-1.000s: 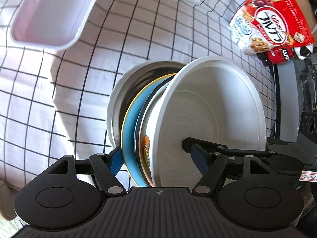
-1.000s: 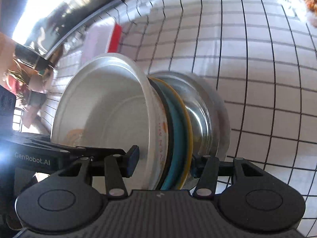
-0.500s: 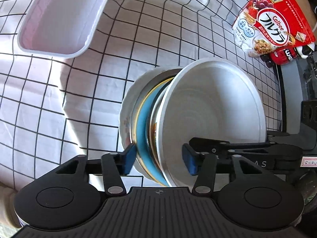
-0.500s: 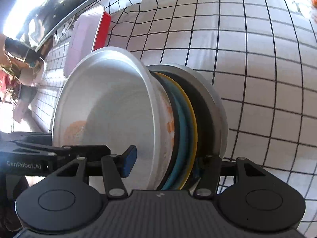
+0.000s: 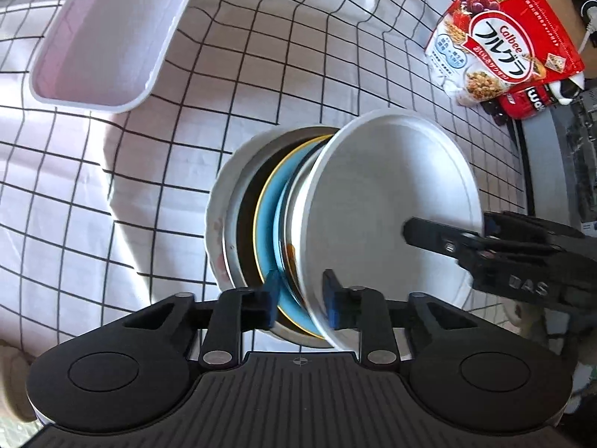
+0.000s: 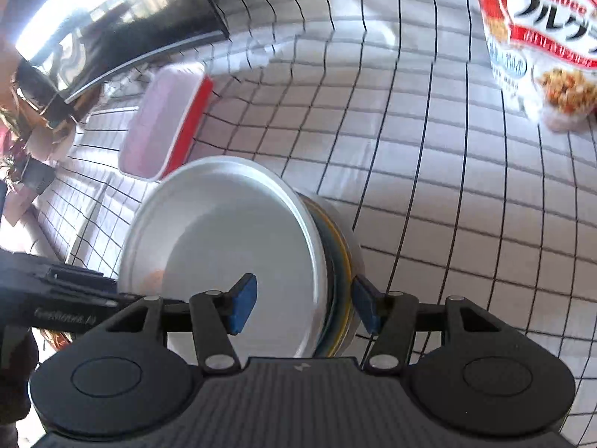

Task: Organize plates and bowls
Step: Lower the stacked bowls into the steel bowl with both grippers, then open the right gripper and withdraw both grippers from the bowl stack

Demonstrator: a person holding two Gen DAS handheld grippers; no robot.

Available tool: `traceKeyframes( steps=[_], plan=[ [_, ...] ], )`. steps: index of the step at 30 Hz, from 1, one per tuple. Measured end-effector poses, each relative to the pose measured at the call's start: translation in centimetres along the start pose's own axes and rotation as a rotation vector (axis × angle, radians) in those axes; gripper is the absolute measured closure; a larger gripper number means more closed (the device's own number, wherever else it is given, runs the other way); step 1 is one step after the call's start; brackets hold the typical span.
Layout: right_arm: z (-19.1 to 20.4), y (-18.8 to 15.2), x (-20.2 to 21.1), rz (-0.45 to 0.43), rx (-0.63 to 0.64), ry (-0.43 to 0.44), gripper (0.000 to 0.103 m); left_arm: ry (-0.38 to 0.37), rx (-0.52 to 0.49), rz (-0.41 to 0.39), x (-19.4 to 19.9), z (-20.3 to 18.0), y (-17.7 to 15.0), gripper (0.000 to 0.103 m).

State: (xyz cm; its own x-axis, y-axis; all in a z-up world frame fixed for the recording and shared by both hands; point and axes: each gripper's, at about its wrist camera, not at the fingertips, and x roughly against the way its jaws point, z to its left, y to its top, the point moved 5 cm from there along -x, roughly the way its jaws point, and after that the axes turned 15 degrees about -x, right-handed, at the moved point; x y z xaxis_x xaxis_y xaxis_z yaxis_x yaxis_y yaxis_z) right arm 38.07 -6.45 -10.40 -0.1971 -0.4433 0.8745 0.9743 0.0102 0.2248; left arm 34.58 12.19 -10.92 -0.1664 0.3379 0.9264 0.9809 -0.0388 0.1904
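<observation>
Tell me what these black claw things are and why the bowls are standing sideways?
They are two grabbing tools a person holds, one per hand, each with a small camera looking along its fingers. One picture is from the left claw, one from the right claw. Both reach around a stack of dishes turned on edge above a checked tablecloth: a white bowl, a blue plate and a metal bowl. The left claw is closing on the white bowl and blue plate. The right claw spans the stack. Nearby lie a pink tub and a cereal bag.
</observation>
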Motion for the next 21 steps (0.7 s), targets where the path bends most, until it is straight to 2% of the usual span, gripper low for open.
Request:
traceKeyframes(
  steps=[3,5,8,17,21],
  plan=[
    [0.6,-0.2,0.9,-0.037,0.045,0.022,0.045,0.048,-0.027,-0.009,0.2,-0.4,0.0,0.080],
    [1.4,-0.4,1.2,-0.082,0.093,-0.001,0.045,0.086,-0.050,-0.023,0.7,-0.7,-0.1,0.081],
    [1.9,-0.7,1.4,-0.128,0.157,-0.040,0.045,0.098,-0.065,-0.046,1.8,-1.1,-0.2,0.081],
    [1.5,-1.4,-0.2,-0.107,0.158,-0.077,0.048,0.098,-0.072,-0.118,3.6,-1.5,-0.5,0.088],
    [1.2,-1.6,-0.4,-0.104,0.153,-0.080,0.048,0.097,-0.085,-0.125,4.1,-1.7,-0.6,0.088]
  ],
)
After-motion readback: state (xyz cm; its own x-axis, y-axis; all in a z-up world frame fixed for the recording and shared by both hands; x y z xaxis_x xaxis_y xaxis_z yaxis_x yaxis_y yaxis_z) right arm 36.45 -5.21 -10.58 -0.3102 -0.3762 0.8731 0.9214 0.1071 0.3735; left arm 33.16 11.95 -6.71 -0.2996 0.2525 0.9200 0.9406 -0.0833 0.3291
